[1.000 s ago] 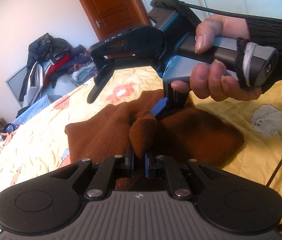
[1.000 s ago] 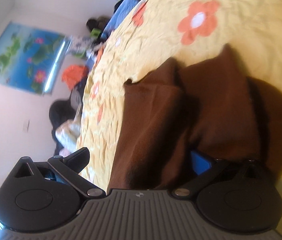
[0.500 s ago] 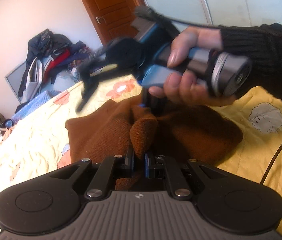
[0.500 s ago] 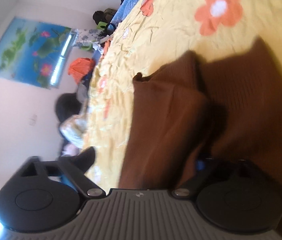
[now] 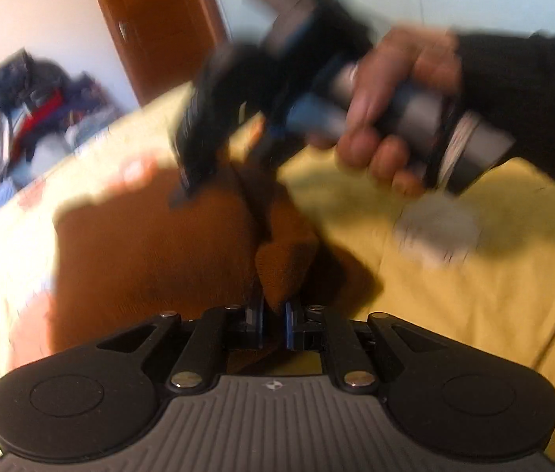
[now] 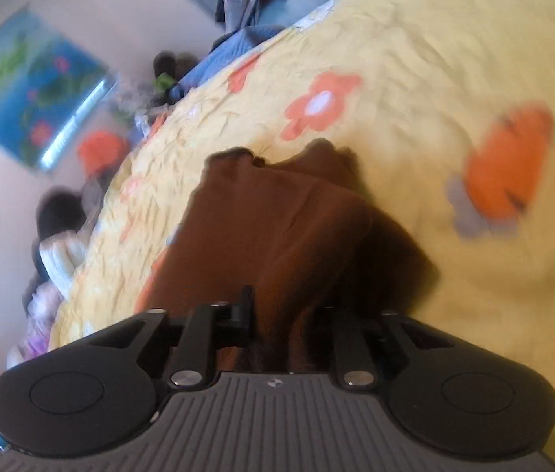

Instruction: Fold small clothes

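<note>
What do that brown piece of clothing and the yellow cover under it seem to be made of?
The brown garment looks like a soft knit or fleece, matte and slightly fuzzy: its bunched corner shows a fine nap and it folds thickly. The yellow bedcover looks like thin printed cotton, perhaps lightly quilted: it is finely crinkled, matte, with flat orange flower prints. Blur leaves both uncertain.

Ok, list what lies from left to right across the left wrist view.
Heap of clothes → brown garment → left gripper shut on a fold of it → person's hand → sheep print on the yellow bedspread.
</note>
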Demonstrator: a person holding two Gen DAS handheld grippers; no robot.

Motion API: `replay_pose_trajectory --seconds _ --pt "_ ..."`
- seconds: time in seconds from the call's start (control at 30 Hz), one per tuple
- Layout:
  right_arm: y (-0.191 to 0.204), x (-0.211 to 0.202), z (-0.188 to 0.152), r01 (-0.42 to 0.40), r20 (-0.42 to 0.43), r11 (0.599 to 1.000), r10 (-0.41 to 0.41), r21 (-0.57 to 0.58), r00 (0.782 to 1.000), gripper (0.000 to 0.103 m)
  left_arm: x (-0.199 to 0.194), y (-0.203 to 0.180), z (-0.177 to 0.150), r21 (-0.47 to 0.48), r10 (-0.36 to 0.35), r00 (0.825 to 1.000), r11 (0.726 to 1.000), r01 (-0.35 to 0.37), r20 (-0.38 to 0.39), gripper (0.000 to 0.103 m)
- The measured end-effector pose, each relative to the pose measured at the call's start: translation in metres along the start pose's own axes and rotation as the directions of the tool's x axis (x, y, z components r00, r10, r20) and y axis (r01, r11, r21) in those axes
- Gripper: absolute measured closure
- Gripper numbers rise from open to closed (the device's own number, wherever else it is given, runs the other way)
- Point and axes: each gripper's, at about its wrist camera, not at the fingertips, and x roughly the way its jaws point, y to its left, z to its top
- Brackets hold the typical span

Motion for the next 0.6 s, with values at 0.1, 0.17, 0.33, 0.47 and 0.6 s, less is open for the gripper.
replay_pose_trajectory --seconds 0.1,0.17,0.33,0.47,0.6 --pt "-0.008 -0.023 -0.004 -0.071 0.088 0.991 0.061 0.111 0.994 0.034 -0.029 0.015 -0.006 -0.001 -0.046 0.995 0.999 0.046 0.084 0.091" --pt "-0.01 -0.048 -0.007 -0.064 0.21 0.993 0.043 0.094 0.977 0.0 -0.051 0.037 -0.016 -0.018 -0.106 0.986 0.994 0.109 0.13 0.076" --pt "-0.027 -0.058 0.003 0.041 0.18 0.991 -0.064 0.129 0.982 0.005 -0.067 0.11 -0.044 -0.186 -0.08 0.983 0.976 0.11 0.164 0.009" --pt "-0.025 -0.032 0.005 0.044 0.117 0.989 -0.061 0.143 0.991 0.005 -0.031 0.187 -0.045 -0.523 -0.151 0.978 0.827 0.206 0.148 0.009" --pt "-0.02 -0.02 0.01 0.007 0.127 0.985 -0.029 0.172 0.991 0.005 0.041 0.251 -0.053 -0.827 -0.305 0.933 0.461 0.322 0.193 0.01"
